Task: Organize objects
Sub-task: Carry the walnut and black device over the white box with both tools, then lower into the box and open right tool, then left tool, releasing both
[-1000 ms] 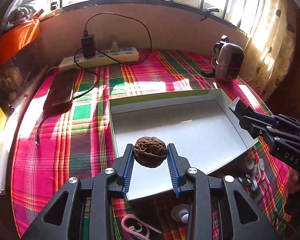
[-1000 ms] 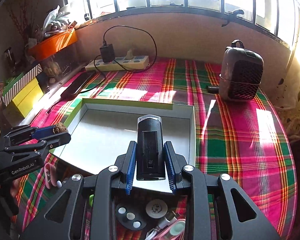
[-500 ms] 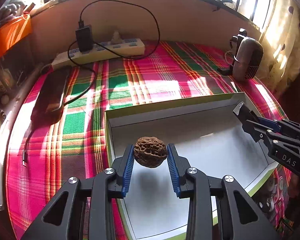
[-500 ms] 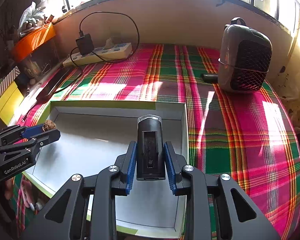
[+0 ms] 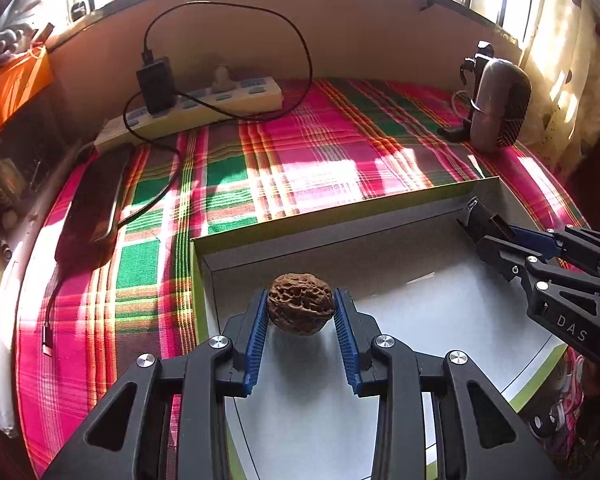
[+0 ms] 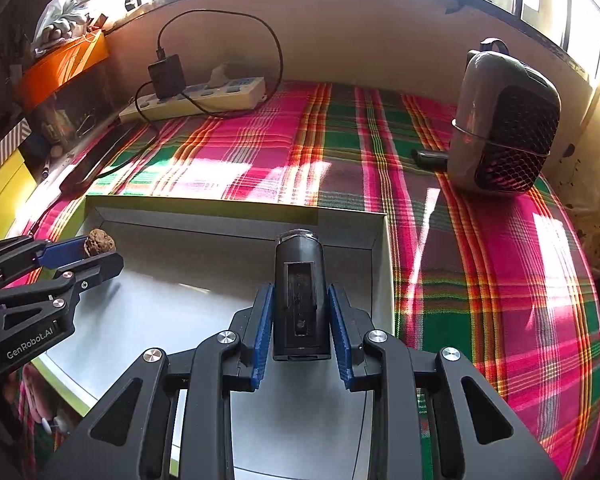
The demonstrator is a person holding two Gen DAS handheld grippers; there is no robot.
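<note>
Left gripper: clamped on walnut, its long axis crosswise, above the box.
Right gripper: clamped on black torch, lens end pointing away, lengthwise over the box.

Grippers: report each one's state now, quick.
Left gripper: shut on the walnut.
Right gripper: shut on the black device.

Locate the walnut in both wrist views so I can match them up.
Left wrist: walnut at lower centre, clamped between the left gripper pads, over the near-left part of the box.
Right wrist: walnut at the left edge, mid-height, at the tips of the left gripper, over the box's left wall.
Shared landmark: power strip at the back wall.
</note>
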